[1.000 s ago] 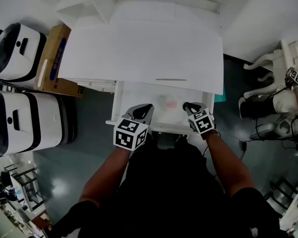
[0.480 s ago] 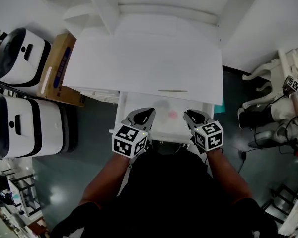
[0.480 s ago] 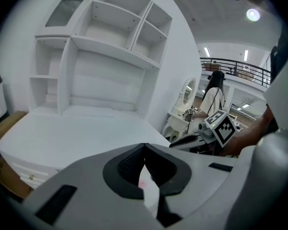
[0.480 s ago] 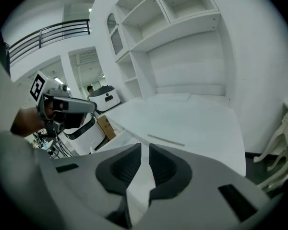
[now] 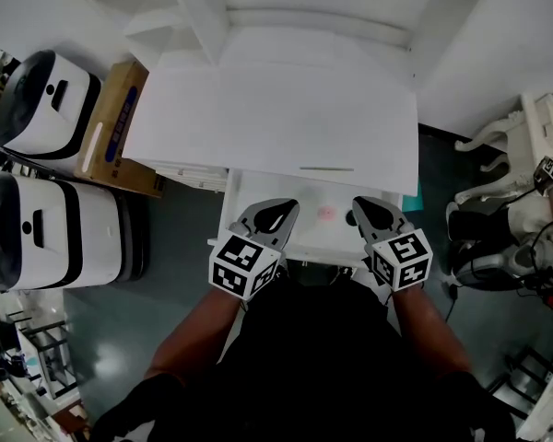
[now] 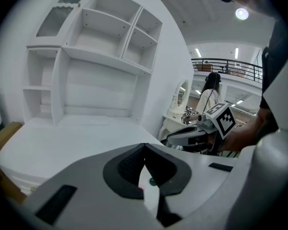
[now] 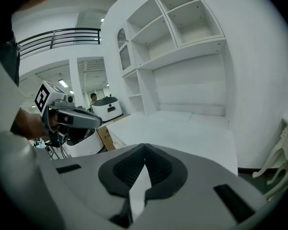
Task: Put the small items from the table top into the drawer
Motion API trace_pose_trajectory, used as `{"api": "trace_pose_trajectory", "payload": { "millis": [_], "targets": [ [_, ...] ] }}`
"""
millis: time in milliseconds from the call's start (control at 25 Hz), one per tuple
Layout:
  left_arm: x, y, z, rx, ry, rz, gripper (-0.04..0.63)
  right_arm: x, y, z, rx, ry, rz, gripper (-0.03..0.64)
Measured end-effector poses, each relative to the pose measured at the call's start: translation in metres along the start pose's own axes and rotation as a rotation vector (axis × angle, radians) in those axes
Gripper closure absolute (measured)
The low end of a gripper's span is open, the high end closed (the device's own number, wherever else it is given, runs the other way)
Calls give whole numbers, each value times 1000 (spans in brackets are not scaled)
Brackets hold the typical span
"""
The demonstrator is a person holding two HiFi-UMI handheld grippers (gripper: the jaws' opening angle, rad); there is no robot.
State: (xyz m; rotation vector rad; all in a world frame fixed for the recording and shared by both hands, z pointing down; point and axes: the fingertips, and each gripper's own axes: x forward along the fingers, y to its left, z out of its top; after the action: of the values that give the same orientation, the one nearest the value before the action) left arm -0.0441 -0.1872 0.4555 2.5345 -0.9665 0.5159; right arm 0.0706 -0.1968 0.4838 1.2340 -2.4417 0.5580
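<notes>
Both of your grippers hang over the near edge of the open drawer [image 5: 258, 187], which is pulled out from under the white counter [image 5: 276, 109]. Your left gripper [image 5: 278, 212] is clenched: in the left gripper view its jaws [image 6: 144, 147] meet at the tips with nothing between them. Your right gripper [image 5: 369, 208] is clenched and empty too, its jaws [image 7: 144, 147] tip to tip. One small pink item [image 5: 326, 213] lies on the drawer floor, between the two grippers. A thin, pale stick-like item [image 5: 326, 168] lies on the counter near its near edge, right of centre, just beyond the drawer.
</notes>
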Motion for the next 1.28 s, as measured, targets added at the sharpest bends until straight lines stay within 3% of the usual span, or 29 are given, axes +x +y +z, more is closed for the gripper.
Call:
{"api": "trace_pose_trajectory", "payload": {
  "millis": [880, 1120, 1280],
  "targets": [
    [6, 1, -5, 61, 37, 13, 592, 2, 12, -3, -26, 12, 28, 589],
    [8, 0, -7, 47, 44, 0, 592, 5, 13, -3, -25, 9, 35, 589],
    [10, 7, -7, -6, 34, 16, 592, 8, 15, -4, -26, 13, 40, 589]
  ]
}}
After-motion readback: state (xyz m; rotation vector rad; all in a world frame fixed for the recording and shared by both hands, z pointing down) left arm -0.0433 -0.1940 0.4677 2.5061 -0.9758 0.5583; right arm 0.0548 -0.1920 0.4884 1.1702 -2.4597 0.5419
